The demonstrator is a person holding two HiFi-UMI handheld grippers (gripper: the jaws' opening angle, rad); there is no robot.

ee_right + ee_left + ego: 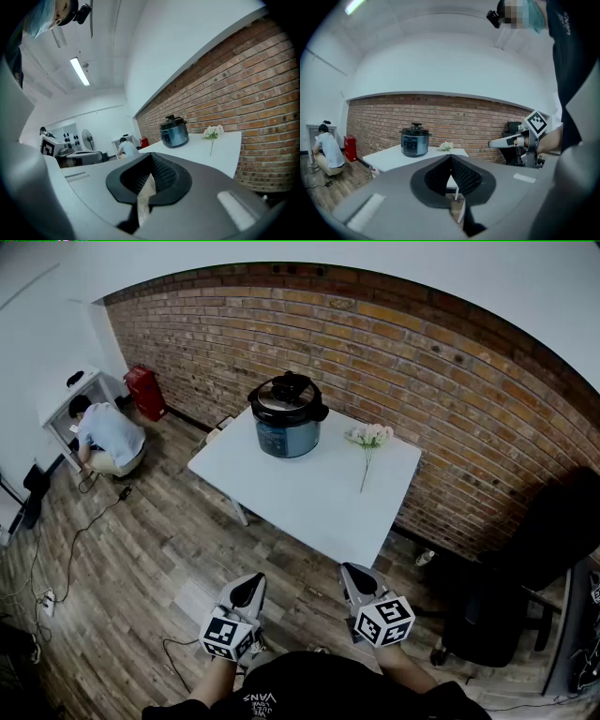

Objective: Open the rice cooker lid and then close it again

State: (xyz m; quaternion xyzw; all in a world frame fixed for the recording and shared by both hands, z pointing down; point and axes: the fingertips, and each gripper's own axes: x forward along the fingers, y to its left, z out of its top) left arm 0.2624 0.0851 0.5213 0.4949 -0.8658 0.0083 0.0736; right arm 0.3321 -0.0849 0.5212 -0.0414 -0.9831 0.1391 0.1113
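Note:
A dark blue rice cooker [287, 416] with a black lid shut on top stands at the far left of a white table [319, 498]. It also shows in the left gripper view as the rice cooker [414, 140] and in the right gripper view as the rice cooker [174, 132]. My left gripper [248, 590] and right gripper [355, 578] hover low in front of the table, well short of the cooker. Both are shut with nothing between their jaws: left gripper [451, 157], right gripper [151, 155].
A white artificial flower [369, 442] lies on the table right of the cooker. A brick wall [441, 381] runs behind. A person [105, 439] crouches at far left by a red box [145, 392]. A black chair [525, 568] stands at right. Cables lie on the wooden floor [141, 559].

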